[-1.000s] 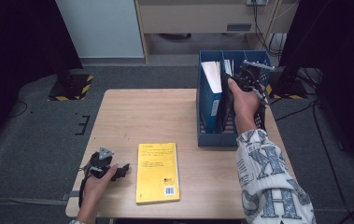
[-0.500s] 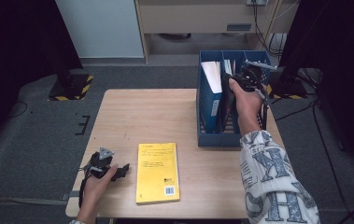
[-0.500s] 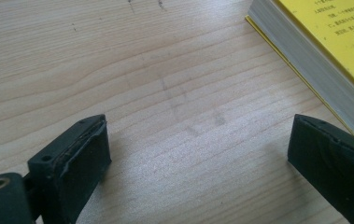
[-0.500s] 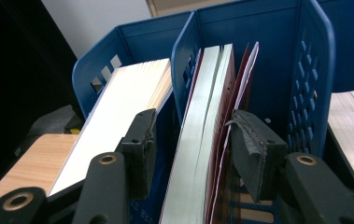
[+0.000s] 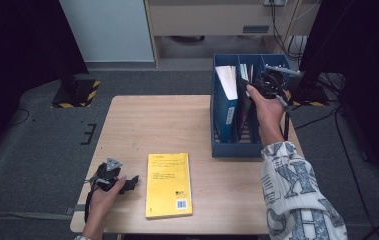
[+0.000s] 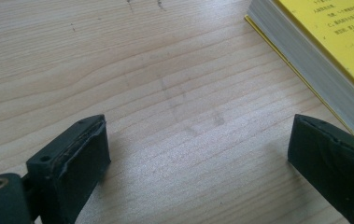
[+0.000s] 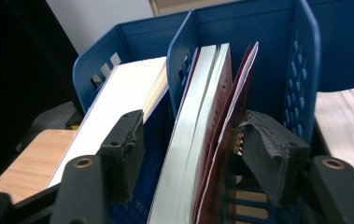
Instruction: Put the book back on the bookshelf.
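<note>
Between the right tongs [image 7: 191, 154] we see a red book [image 7: 212, 140] standing in the middle compartment of the blue rack [image 5: 224, 107]. The jaws have just been opening: the right pad is at the book's cover, the left pad stands apart from its pages, so we count no grip. Left of these tongs, a white book [image 7: 118, 98] fills the next compartment. Just right of the left tongs [image 6: 198, 154], wide open and empty over the desk [image 6: 156, 84], lies a yellow book [image 6: 333, 42].
</note>
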`<state>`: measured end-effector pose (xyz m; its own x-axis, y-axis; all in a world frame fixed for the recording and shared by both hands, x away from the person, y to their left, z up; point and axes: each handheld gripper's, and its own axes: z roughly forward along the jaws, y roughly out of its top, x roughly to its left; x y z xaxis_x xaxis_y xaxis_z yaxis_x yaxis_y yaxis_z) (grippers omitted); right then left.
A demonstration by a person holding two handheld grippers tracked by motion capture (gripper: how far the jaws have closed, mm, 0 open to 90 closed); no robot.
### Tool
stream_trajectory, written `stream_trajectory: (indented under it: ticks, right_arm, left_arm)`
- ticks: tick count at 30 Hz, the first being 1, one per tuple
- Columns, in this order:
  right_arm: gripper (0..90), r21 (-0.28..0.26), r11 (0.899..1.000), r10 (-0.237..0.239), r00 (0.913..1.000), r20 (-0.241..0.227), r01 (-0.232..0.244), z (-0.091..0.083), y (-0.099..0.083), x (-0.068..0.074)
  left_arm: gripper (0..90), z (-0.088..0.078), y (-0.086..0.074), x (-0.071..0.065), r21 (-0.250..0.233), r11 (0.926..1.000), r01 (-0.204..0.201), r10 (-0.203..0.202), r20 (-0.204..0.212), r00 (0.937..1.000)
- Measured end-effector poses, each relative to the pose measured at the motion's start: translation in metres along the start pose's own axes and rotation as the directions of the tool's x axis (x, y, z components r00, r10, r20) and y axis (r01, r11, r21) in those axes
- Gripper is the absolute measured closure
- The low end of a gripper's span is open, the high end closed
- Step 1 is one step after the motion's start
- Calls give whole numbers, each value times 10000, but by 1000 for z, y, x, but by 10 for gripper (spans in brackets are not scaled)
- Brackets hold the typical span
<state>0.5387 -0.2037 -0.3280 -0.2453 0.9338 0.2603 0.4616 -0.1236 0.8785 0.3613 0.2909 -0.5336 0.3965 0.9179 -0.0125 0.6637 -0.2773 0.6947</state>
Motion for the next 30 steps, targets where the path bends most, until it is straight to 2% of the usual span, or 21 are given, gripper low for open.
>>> stream_trajectory:
  ticks: [3, 8, 11, 13, 14, 15, 17, 24, 30]
  right_arm:
    - [338, -177, 9998, -119, 9999, -52, 118, -7, 0, 0]
    - [313, -245, 9996, -161, 9998, -122, 158, -18, -3, -1]
    - [289, -296, 9992, -279, 9991, -313, 270, -29, -8, -2]
    - [271, -259, 9989, -410, 9972, -617, 395, -39, -18, -1]
    - [271, -259, 9989, -410, 9972, -617, 395, -39, -18, -1]
    - [263, -301, 9984, -498, 9953, -827, 475, -47, -27, 0]
    - [261, -334, 9982, -534, 9946, -895, 505, -51, -31, 0]
    - [219, -302, 9900, -1400, 9852, -984, 1377, -71, -58, 2]
    - [209, -103, 9864, -1644, 9795, -1162, 1643, -76, -85, 4]
  left_arm:
    - [46, 0, 0, 0, 5, 10000, -3, 3, 5, 10000]
    - [43, 0, 0, -1, 17, 10000, -19, 19, -14, 10000]
    - [40, 1, 0, -1, 30, 10000, -55, 55, -33, 10000]
    - [39, 1, 0, -2, 33, 10000, -81, 81, -39, 10000]
    - [38, 1, 0, -2, 33, 10000, -81, 81, -39, 10000]
    - [39, 1, 0, -2, 29, 10000, -73, 73, -36, 10000]
    - [38, 1, 0, -2, 41, 9999, -94, 94, -59, 9999]
    - [37, 1, 0, -3, 48, 9999, -126, 127, -100, 9999]
    - [33, 1, 0, -3, 77, 9999, -141, 142, -52, 9999]
